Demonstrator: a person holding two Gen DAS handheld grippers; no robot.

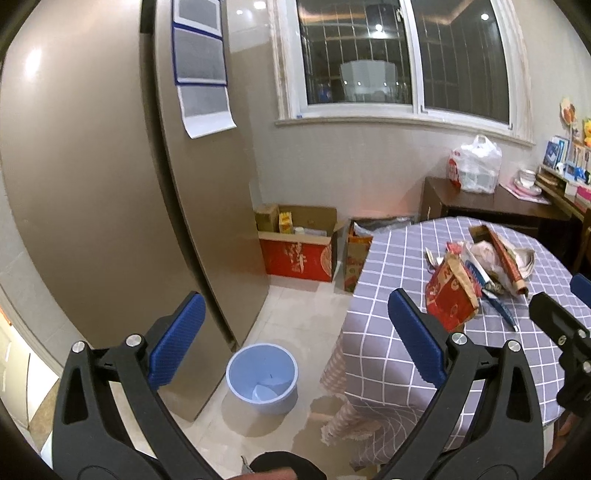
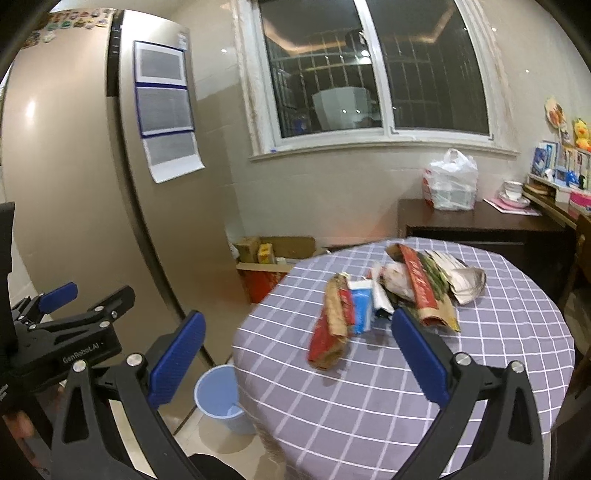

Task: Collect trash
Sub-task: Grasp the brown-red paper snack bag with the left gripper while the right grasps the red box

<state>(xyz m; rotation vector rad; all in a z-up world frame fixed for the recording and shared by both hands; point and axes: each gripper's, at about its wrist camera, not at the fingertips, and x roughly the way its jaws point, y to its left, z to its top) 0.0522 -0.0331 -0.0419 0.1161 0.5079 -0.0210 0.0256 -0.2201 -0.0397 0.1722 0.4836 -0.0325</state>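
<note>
Right gripper fingers gaping wide, gripping nothing; red wrapper lying lengthwise just ahead. Left gripper likewise open, farther from wrapper.

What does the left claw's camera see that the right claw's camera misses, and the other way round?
Only the left wrist view shows the whole inside of the blue bin and the red carton's front. Only the right wrist view shows the fridge-top magnets and the yellow duck. Both show the trash pile on the checked table, the window, and open claws.
</note>
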